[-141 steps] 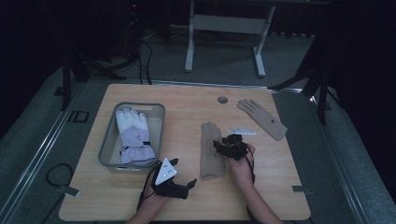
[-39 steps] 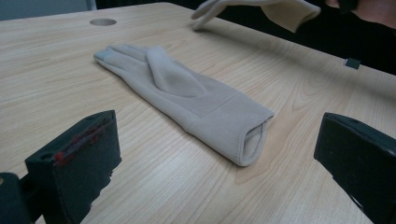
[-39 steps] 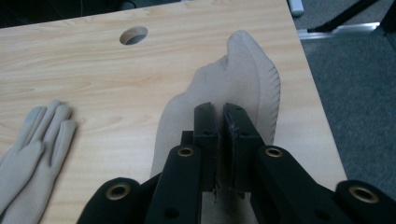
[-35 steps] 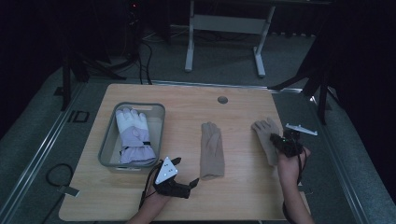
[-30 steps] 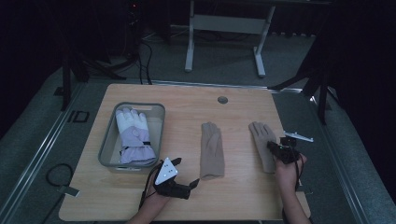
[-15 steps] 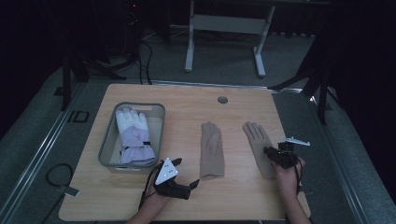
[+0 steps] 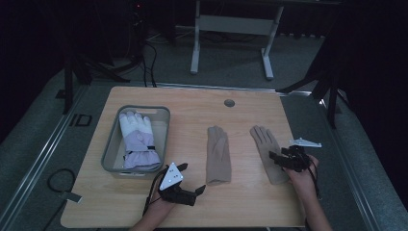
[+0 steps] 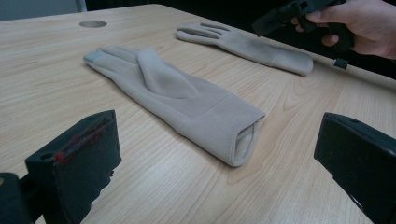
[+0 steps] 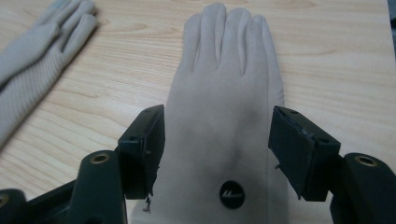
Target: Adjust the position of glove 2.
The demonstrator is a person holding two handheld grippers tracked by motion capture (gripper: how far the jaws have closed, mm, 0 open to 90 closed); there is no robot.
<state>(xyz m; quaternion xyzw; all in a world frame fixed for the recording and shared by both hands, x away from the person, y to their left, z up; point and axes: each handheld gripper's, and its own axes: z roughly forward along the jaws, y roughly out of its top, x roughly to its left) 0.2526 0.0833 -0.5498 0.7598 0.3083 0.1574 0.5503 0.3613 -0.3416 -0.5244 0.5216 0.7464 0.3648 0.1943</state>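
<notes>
Two gloves (image 7: 219,154) (image 7: 267,149) lie lengthwise, fingertips apparently pointing away.

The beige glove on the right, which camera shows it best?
The right gripper view: the right beige glove lies close between open jaws, its fingers and a small dark logo clear. The high view shows it whole but small; the left gripper view shows it far off, at a low angle.

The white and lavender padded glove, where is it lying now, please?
In the high view, the white and lavender padded glove lies inside the grey wire basket at the table's left.
</notes>
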